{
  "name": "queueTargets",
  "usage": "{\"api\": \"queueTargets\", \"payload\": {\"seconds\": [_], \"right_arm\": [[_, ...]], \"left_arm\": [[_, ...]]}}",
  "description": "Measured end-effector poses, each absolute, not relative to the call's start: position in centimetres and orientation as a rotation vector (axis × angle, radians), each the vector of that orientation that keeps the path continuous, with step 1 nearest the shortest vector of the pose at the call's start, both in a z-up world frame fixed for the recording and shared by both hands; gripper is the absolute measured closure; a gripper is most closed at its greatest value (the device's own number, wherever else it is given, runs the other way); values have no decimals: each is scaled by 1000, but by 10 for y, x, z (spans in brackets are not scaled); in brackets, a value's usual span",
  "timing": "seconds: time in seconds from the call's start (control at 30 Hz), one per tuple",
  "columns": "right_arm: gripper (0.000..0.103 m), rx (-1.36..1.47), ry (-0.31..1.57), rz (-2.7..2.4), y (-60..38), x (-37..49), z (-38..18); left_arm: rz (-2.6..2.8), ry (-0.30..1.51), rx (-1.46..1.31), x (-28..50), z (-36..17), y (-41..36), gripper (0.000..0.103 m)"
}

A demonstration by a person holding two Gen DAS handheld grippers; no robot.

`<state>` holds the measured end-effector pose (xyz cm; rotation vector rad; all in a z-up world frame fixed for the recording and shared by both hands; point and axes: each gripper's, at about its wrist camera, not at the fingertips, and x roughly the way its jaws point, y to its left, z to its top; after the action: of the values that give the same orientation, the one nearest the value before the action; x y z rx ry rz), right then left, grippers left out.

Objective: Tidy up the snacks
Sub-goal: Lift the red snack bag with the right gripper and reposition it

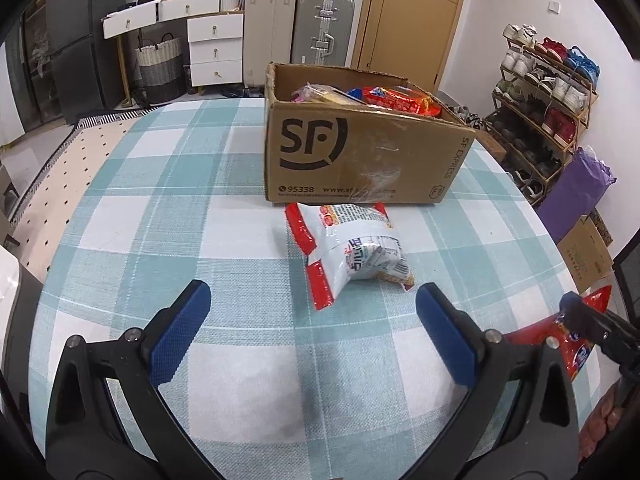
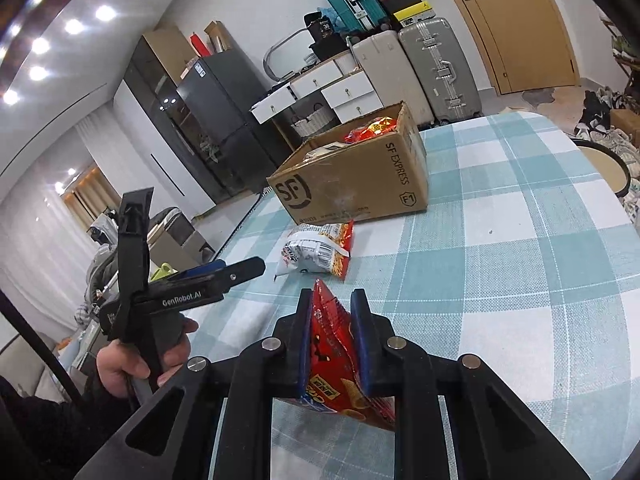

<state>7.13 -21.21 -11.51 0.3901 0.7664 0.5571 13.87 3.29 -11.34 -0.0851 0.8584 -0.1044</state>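
Above checked tablecloth [image 2: 500,240], we held right gripper [image 2: 331,344] clamped on red snack bag [image 2: 340,384]: light, crinkly, slippery; grip upper seam. Left gripper [image 1: 312,336] jaws apart, empty.

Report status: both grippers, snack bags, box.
Left gripper open, empty. Right gripper shut on red snack bag. White-and-red snack bag lies before SF Express cardboard box. Path to box clear.

A lived-in home is indicated by a loaded shoe rack [image 1: 548,108], stacked suitcases [image 1: 322,28], a fridge [image 2: 224,120] and a checked tabletop [image 1: 160,208].
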Motion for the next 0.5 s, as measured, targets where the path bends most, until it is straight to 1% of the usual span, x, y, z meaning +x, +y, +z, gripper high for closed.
{"api": "queueTargets", "payload": {"seconds": [0.2,0.5], "right_arm": [[85,394,793,539,-213,79,-128],[85,362,821,503,-209,104,-149]], "left_arm": [[-103,878,-79,151,-120,27,1],[-103,887,-91,148,-123,32,1]]}}
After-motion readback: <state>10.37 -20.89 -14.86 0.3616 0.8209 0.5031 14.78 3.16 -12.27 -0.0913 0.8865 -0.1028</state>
